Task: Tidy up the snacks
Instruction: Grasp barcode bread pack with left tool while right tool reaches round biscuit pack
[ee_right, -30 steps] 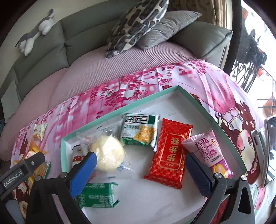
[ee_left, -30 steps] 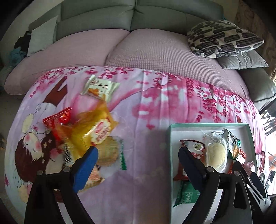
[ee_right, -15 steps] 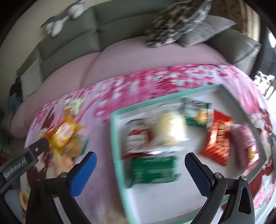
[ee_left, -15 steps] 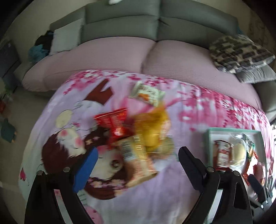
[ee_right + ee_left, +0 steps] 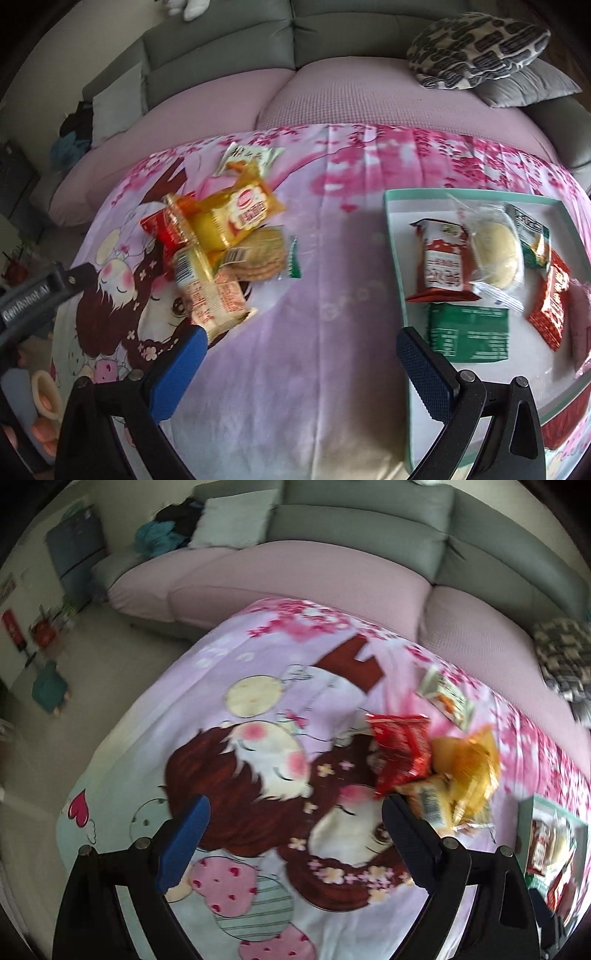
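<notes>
Two grippers, left [image 5: 293, 823] and right [image 5: 301, 352], hung with fingers spread, holding nothing. Loose snack pile [image 5: 221, 236] lay on the cartoon blanket [image 5: 321, 295], well apart from the tray [image 5: 395, 236] at its right edge. Judged between picks; next needs a descent onto one packet. Sofa [image 5: 332, 96] stood behind.

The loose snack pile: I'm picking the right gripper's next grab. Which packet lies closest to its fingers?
The pale packet with red print, at the pile's near end, almost touching the right gripper's left fingertip. The yellow packet and round cracker pack lie farther back.
</notes>
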Tool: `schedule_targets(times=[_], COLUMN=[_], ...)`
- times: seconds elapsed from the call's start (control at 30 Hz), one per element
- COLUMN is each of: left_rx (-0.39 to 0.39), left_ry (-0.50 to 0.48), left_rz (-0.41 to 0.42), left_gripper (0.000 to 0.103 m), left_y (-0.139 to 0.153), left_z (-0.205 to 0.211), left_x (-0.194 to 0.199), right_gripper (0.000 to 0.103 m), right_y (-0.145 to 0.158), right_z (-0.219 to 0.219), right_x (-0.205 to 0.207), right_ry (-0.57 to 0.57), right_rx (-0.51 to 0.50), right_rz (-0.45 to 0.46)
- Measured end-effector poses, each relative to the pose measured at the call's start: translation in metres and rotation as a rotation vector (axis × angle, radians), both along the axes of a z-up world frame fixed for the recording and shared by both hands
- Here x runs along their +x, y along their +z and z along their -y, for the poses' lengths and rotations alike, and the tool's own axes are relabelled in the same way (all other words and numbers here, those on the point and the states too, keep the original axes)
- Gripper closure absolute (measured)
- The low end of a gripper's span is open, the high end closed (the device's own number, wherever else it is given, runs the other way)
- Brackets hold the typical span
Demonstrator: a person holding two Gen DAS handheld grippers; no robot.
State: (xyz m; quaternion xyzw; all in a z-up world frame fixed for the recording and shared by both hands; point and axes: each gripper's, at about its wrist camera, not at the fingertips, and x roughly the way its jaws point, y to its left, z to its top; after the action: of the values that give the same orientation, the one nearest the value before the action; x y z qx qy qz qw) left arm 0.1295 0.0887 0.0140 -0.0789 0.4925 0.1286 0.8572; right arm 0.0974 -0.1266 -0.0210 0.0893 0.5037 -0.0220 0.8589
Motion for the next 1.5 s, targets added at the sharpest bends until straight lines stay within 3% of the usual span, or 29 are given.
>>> schedule_targets(times=[0.27, 0.57, 1.07, 1.5], left_rx=[-0.075, -0.153, -0.301, -0.330], left_ry=[0.020, -0.025, -0.122, -0.202], left_rz=[-0.025, -0.125, -0.156, -0.196], left_gripper=[0.009, 0.009, 0.009, 0.009], left_y=[-0.014, -0.047, -0.057, -0.080], left_z=[-0.013, -0.002, 0.030, 0.064], left_x=[0.010, 0.031, 0.046, 0.063], right_gripper=[0.000, 0.000, 0.000, 0.000], right_y=[-0.006, -0.016, -0.022, -0.023], right_z=[-0.010, -0.008, 0.001, 0.003], right_x=[0.009, 0.027, 0.039, 0.035], right_ry=[0.025, 0.017, 0.005, 0.007], right_rx=[-0.017, -0.029, -0.028, -0.018], right_rz=[0.012, 0.018, 0.038, 0.026])
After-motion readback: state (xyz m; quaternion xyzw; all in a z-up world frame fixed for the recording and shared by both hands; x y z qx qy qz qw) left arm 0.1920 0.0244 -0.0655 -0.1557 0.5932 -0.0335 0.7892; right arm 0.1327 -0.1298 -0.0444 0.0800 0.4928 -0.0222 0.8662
